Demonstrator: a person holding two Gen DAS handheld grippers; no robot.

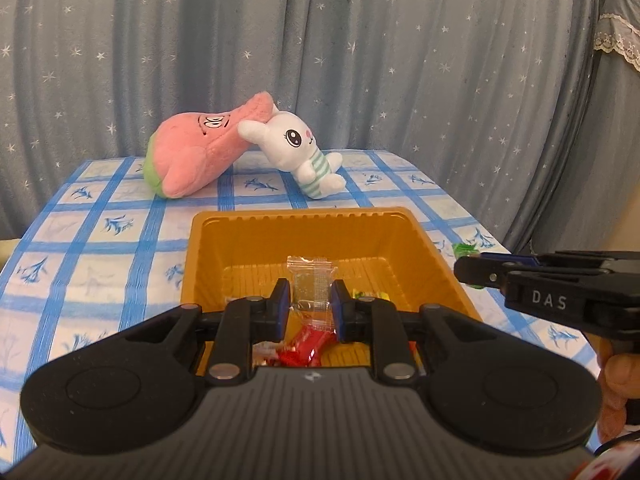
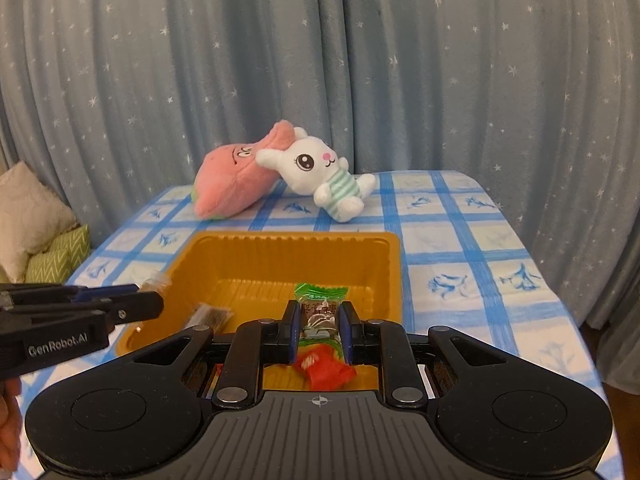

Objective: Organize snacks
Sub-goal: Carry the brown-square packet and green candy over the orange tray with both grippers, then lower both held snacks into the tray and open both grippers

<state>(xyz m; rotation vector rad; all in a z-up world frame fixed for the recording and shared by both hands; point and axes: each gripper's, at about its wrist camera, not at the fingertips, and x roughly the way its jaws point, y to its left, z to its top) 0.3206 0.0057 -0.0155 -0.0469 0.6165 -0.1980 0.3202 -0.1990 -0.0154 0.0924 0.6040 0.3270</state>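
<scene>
An orange plastic tray (image 1: pixel 304 232) (image 2: pixel 280 256) stands on the blue-checked tablecloth, with several wrapped snacks inside. My left gripper (image 1: pixel 310 300) hangs over the tray's near part, shut on a clear-wrapped candy (image 1: pixel 310 280). Under it lies a red-wrapped snack (image 1: pixel 304 350). My right gripper (image 2: pixel 319 326) also hovers over the tray, shut on a green-wrapped candy (image 2: pixel 320 300) with a brown middle. A red snack (image 2: pixel 324 370) lies below it. Each gripper shows from the side in the other's view, the right gripper (image 1: pixel 464 270) and the left gripper (image 2: pixel 156 304).
A pink plush (image 1: pixel 200 152) (image 2: pixel 236 184) and a white rabbit plush (image 1: pixel 300 152) (image 2: pixel 324 176) lie at the table's far side. A star-patterned curtain hangs behind. Cushions (image 2: pixel 36 232) sit off the table's left edge. A dark-wrapped snack (image 2: pixel 210 316) lies in the tray's left part.
</scene>
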